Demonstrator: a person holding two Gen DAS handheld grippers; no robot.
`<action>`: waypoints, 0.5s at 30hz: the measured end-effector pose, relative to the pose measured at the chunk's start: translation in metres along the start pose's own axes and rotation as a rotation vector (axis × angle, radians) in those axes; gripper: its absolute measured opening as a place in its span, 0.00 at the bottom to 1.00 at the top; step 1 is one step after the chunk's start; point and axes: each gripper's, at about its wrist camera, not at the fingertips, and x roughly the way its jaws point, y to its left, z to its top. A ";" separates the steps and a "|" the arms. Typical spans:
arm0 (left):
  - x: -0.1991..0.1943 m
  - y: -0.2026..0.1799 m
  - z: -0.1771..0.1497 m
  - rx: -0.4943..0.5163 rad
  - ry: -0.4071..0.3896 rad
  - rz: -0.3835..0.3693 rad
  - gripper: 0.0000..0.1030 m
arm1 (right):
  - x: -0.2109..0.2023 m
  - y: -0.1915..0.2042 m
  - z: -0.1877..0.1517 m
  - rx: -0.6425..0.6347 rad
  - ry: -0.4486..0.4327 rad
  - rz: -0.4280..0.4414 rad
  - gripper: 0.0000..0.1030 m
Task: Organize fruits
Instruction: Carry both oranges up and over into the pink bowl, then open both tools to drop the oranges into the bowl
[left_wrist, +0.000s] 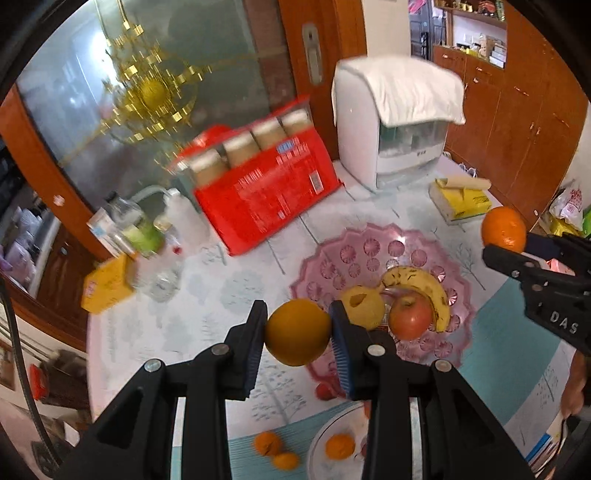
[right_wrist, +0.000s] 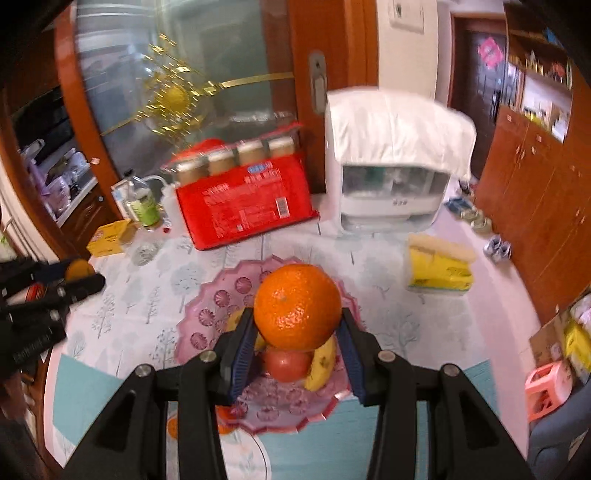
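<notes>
Left gripper (left_wrist: 297, 332): its two black fingers are pinching a yellowish orange (left_wrist: 297, 331) between blue ribbed pads, clamped at the fruit's widest part, and it is hanging in the air just short of the pink dish's near rim.

Right gripper (right_wrist: 297, 332): it is gripping a brighter, bigger orange (right_wrist: 297, 306) low on its sides, so most of the fruit is bulging above the pads (right_wrist: 242, 350); it is hovering right over the dish.

Pink dish (left_wrist: 373, 236): it is already holding a banana (left_wrist: 424, 288), a red apple (left_wrist: 408, 319) and a pale yellow fruit (left_wrist: 364, 308) with a bite-like patch, all bunched toward the near side, leaving the far half bare.

Small oranges (left_wrist: 267, 443): a few little ones are lying on the tablecloth, with another on a white plate (left_wrist: 321, 435), below the left gripper.

Risk, the right fruit: held that low, it is looking likely to squirt upward or roll out if the squeeze is eased unevenly.

Risk, the landing: dropping either orange onto the bunched fruit would probably be sending it rolling off the shallow scalloped rim and across the table; the bare far half is looking safer.

Risk, the two tools: both are converging on one dish, so they could be knocking fingers together, or nudging the banana out.

Risk, blur: the background is smearing in both views, so things are moving fast; a hurried release may be going wide.
</notes>
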 end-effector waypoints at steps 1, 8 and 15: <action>0.010 -0.002 -0.001 -0.004 0.011 -0.005 0.32 | 0.015 0.000 -0.001 0.008 0.018 -0.001 0.43; 0.108 -0.021 -0.020 -0.023 0.125 -0.034 0.32 | 0.096 0.002 -0.016 0.043 0.120 0.011 0.43; 0.155 -0.031 -0.030 -0.017 0.186 -0.063 0.32 | 0.149 0.004 -0.031 0.062 0.203 -0.001 0.43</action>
